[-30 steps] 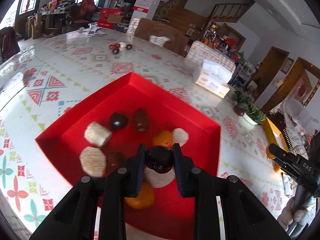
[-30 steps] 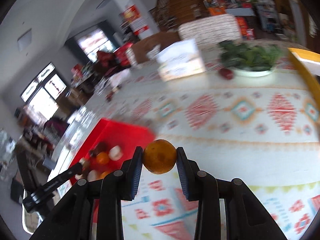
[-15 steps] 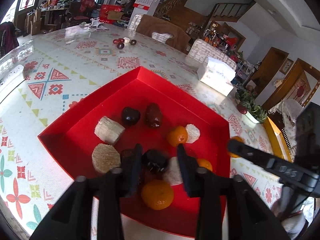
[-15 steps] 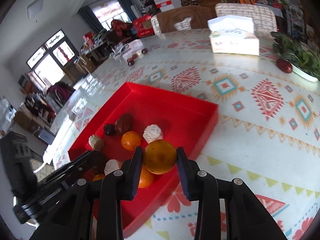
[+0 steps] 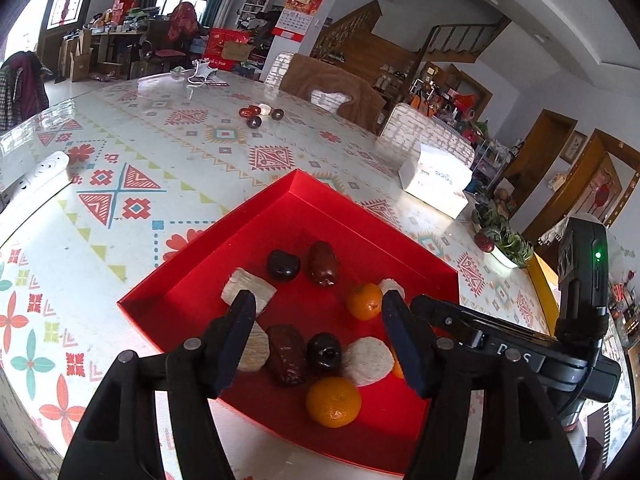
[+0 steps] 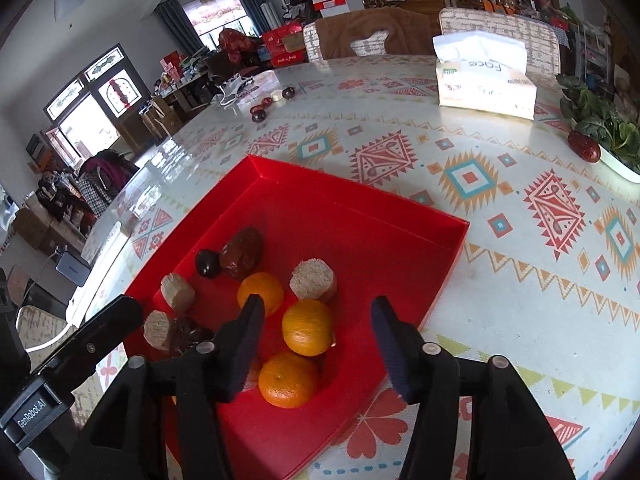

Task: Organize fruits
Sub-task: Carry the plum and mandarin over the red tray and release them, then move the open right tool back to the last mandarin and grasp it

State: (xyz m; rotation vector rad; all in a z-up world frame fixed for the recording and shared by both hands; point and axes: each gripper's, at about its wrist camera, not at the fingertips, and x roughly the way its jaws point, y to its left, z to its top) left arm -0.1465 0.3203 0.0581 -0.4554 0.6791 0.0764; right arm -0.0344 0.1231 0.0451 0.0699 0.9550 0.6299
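A red tray (image 5: 296,188) (image 6: 360,204) on the patterned table holds several oranges, dark plums, brown dates and pale round cakes. My left gripper (image 5: 320,336) is open and empty above the tray's near side, over a dark plum (image 5: 325,354) and a date (image 5: 286,354). My right gripper (image 6: 318,332) is open and empty over an orange (image 6: 307,332) lying in the tray, with another orange (image 6: 288,380) just below it. The right gripper's body shows in the left wrist view (image 5: 500,344).
A few loose small fruits (image 5: 256,116) (image 6: 272,104) lie far across the table. A tissue box (image 5: 438,184) (image 6: 484,80) stands beyond the tray. A dish of greens with a red date (image 6: 586,146) sits at the right. Chairs line the far edge.
Both grippers have opened. The left one let the dark plum drop into the tray, the right one let the orange drop into the tray. Both have drawn back a little.
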